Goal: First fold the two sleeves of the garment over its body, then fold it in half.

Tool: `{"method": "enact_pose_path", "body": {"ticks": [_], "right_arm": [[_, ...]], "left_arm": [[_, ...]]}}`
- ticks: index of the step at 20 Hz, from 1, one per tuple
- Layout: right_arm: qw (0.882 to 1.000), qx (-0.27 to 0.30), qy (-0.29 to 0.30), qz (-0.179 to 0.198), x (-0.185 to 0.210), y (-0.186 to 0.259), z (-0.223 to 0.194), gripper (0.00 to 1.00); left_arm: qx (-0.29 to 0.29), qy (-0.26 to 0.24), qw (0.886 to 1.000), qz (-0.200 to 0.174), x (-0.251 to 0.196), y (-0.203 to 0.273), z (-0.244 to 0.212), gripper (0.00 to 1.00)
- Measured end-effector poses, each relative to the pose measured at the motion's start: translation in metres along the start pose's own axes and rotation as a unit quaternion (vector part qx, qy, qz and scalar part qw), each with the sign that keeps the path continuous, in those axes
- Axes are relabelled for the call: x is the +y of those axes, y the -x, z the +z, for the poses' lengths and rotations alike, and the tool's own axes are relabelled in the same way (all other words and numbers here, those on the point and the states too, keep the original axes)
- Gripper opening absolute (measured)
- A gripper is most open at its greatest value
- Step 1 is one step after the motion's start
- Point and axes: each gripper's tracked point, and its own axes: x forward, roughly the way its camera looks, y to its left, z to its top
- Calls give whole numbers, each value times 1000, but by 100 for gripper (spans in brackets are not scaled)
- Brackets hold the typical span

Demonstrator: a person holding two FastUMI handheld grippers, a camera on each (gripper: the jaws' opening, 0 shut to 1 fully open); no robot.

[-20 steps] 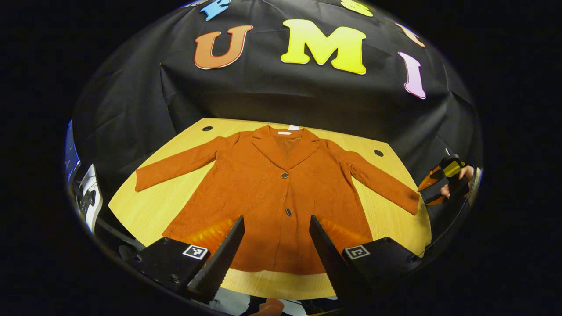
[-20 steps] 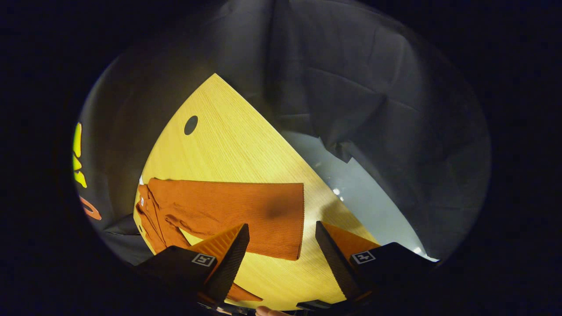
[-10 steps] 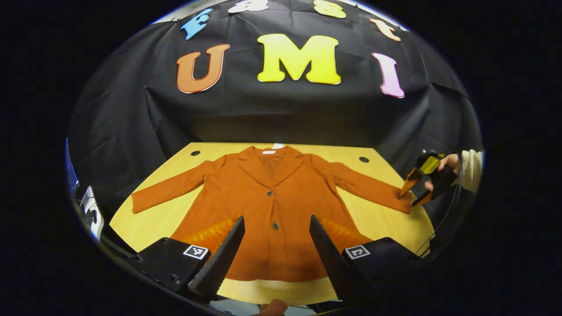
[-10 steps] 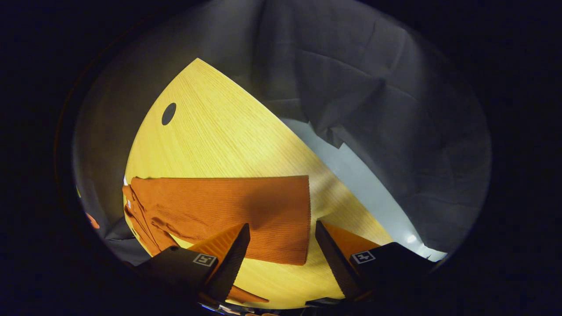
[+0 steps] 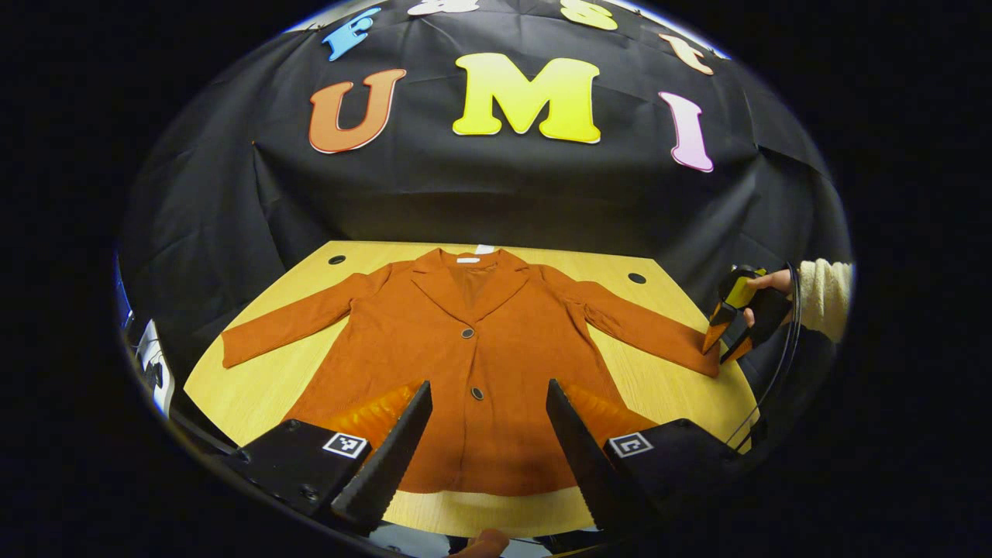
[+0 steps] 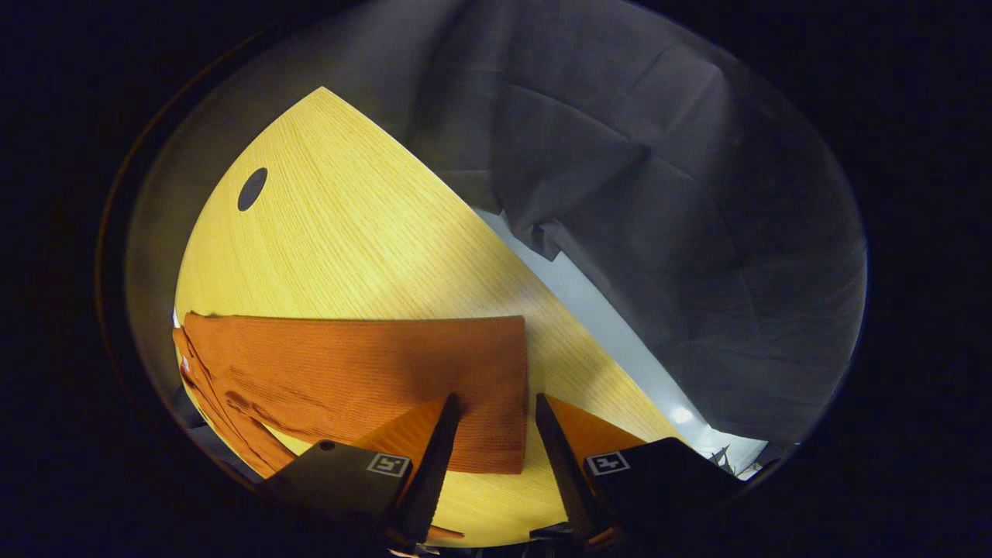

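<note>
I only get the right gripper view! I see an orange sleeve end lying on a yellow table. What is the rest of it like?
Observer: It is an orange jacket spread flat on the table, collar at the far side.
Operator: Is the other sleeve folded yet?
Observer: No. The other sleeve lies stretched out to the side, off the body.
Operator: Where is the other gripper?
Observer: The left gripper hangs over the jacket's near hem, jaws wide apart, holding nothing.
Operator: And who holds mine?
Observer: A hand in a cream sleeve holds the right gripper at the end of the sleeve you see.
</note>
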Motion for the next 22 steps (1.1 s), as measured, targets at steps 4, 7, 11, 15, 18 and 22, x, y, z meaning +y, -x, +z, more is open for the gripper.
{"method": "enact_pose_path", "body": {"ticks": [4, 7, 11, 15, 18, 22], "right_arm": [[999, 4, 17, 40, 1, 0, -1, 66], [996, 16, -30, 77, -1, 1, 2, 67], [992, 33, -105, 57, -9, -1, 7, 50], [997, 27, -66, 22, 11, -2, -4, 34], [999, 21, -42, 16, 29, -1, -7, 34], [999, 12, -47, -6, 31, -3, -6, 68]], "left_arm": [[-16, 24, 1000, 12, 13, -1, 3, 97], [-1, 25, 1000, -11, 23, -15, -11, 97], [26, 51, 998, -38, 48, -30, -20, 97], [54, 53, 996, -52, 67, -41, -42, 94], [67, 44, 995, -58, 81, -45, -46, 94], [65, 48, 995, -57, 95, -52, -39, 94]]}}
